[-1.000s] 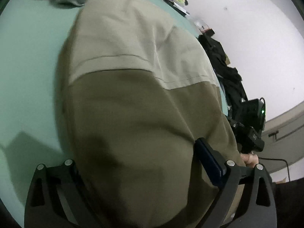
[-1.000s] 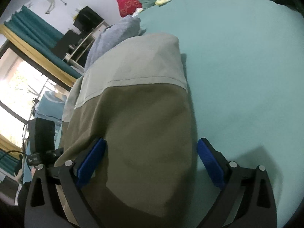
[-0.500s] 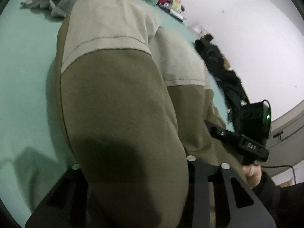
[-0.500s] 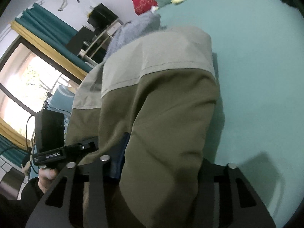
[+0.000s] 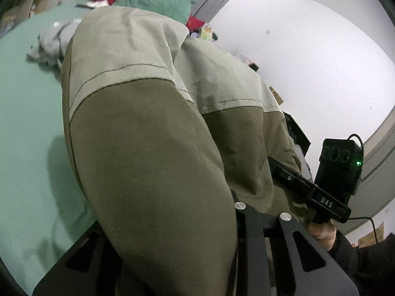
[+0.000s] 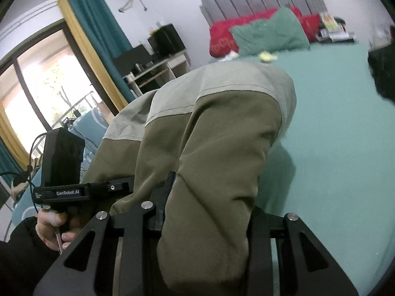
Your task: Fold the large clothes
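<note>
A large two-tone garment, olive with a pale beige panel [image 5: 153,148] [image 6: 222,135], hangs bunched above the green bed sheet [image 5: 24,113]. My left gripper [image 5: 177,222] has a thick fold of it between its jaws, which are still closing; cloth hides the fingertips. My right gripper [image 6: 212,197] pinches another fold the same way, its jaws also closing, with one blue pad [image 6: 170,181] showing at the cloth's edge. Each view shows the other gripper's black housing [image 5: 338,165] [image 6: 61,157] beside the garment, with a person's hand [image 6: 49,224] on the handle.
A grey garment pile [image 5: 51,42] lies on the sheet [image 6: 333,135] behind the lifted cloth. Green pillow [image 6: 269,34] and red pillows [image 6: 222,37] lean on the grey headboard. Dark clothing [image 6: 382,69] lies at the right edge. Shelves [image 6: 158,71] and a window stand to the left.
Both grippers went from wide open around the flat garment to closed on folds of it. Both then rose, lifting the garment off the sheet and tilting the views up.
</note>
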Tool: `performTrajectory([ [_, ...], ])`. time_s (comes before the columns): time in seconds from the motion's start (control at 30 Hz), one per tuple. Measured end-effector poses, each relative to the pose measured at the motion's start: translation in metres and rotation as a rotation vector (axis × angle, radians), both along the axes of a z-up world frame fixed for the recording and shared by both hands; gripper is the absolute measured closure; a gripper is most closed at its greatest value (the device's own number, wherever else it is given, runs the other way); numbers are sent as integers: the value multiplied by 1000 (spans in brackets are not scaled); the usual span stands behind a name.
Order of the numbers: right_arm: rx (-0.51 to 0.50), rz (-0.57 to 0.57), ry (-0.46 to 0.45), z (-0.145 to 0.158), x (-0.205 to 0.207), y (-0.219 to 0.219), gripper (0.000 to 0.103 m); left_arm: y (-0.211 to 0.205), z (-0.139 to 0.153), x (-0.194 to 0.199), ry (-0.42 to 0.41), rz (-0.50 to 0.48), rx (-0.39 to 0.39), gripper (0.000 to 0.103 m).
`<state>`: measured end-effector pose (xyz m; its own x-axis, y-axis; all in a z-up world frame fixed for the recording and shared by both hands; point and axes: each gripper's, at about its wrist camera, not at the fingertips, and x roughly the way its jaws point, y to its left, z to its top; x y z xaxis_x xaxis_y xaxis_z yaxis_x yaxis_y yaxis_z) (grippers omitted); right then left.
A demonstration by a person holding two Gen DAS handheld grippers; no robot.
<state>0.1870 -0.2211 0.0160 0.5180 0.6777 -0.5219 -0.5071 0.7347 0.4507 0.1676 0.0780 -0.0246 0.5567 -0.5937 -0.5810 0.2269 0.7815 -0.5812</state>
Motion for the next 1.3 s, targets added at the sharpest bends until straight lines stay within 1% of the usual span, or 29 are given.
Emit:
performTrajectory([
  [0.17,-6,18,-78,32,-7,21,70,13,30,-13,-66,25,3,77],
  [0.27,11,41,-111,44,-10,33,70,26,43,-23,-94,46,1,77],
  [0.33,17,56,-126,44,-13,34,70,37,50,-30,-112,62,10,77],
  [0.47,30,99,-146,50,-14,57,70,62,66,-43,-138,108,22,77],
  [0.63,52,175,-181,60,-13,95,70,94,80,-63,-168,168,51,77],
  [0.73,76,212,-184,61,-11,124,71,127,90,-82,-173,202,86,77],
  [0.77,88,222,-181,61,-10,135,70,132,92,-87,-172,210,97,77],
  [0.87,118,248,-168,56,-6,166,70,160,101,-93,-166,235,149,77],
  [1.0,164,253,-131,45,0,201,70,194,108,-88,-134,252,218,77],
  [1.03,177,253,-122,42,-1,203,70,202,109,-88,-127,255,238,77],
  [1.1,214,248,-89,31,3,220,70,206,110,-85,-111,259,267,77],
  [1.17,235,242,-56,18,7,238,70,218,103,-74,-80,265,289,77],
  [1.23,244,235,-18,2,10,255,70,223,92,-54,-40,264,302,76],
  [1.27,248,224,13,-11,13,263,70,236,83,-48,-11,260,315,73],
  [1.3,248,212,48,-22,16,271,69,248,68,-39,34,267,338,70],
])
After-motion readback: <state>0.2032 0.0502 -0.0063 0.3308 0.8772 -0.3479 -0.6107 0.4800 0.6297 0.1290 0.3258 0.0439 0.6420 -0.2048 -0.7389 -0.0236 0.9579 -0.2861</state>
